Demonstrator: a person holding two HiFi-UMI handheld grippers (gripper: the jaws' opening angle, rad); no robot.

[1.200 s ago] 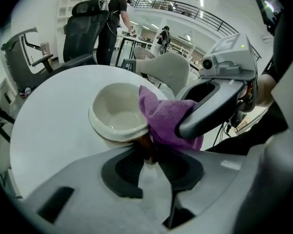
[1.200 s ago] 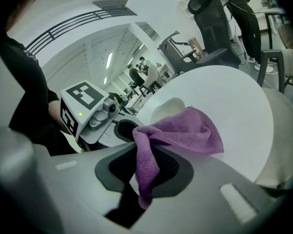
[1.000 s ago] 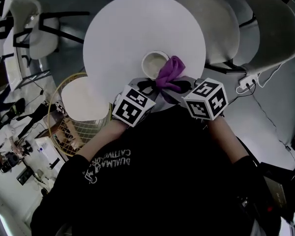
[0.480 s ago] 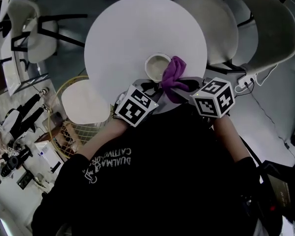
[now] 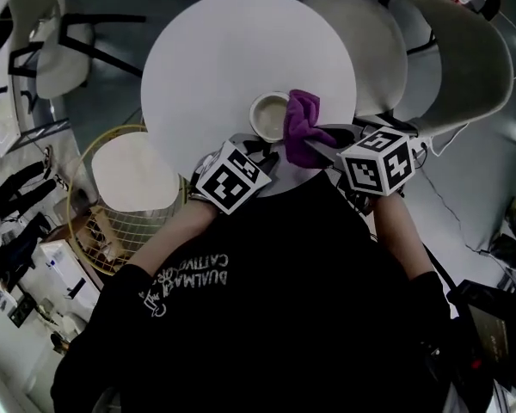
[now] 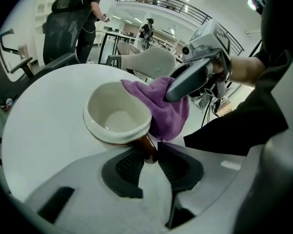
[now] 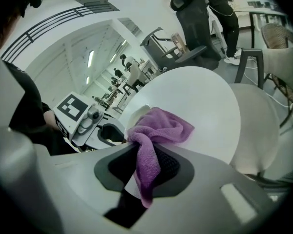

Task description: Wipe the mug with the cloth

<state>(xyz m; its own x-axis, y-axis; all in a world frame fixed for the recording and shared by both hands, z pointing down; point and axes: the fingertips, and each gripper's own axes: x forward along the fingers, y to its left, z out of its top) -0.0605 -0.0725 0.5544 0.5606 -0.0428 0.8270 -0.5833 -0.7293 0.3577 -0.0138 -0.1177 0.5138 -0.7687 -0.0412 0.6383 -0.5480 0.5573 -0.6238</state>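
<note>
**Purple cloth comes round to the mug's right side**

Purple terry fills the right gripper (image 7: 145, 165): its jaws are clenched on a fold of the cloth (image 7: 156, 130), with a tail hanging down between the pads and the bulk bunched ahead of them. Our left gripper (image 6: 149, 156) is clamped on the brown handle (image 6: 147, 147) of the mug (image 6: 118, 118), holding the cream cup open-side up near the near edge of the white counter (image 5: 241, 50). We cannot tell whether its base rests on the counter or is raised a little.

A second ago the cloth lay across the near side of the mug, between the cup and both grippers. Now the right gripper has swung outward to the right, and the cloth has gone with it. It is pressed against the mug's right wall and laps up at the rim. The mug itself has barely shifted, and the left gripper keeps its hold.

We read this as a wiping stroke under way around the outside, with the near side covered and the right side in hand. The far wall and the inside look untouched by the cloth, so we judge the wipe to be only partly done.
</note>
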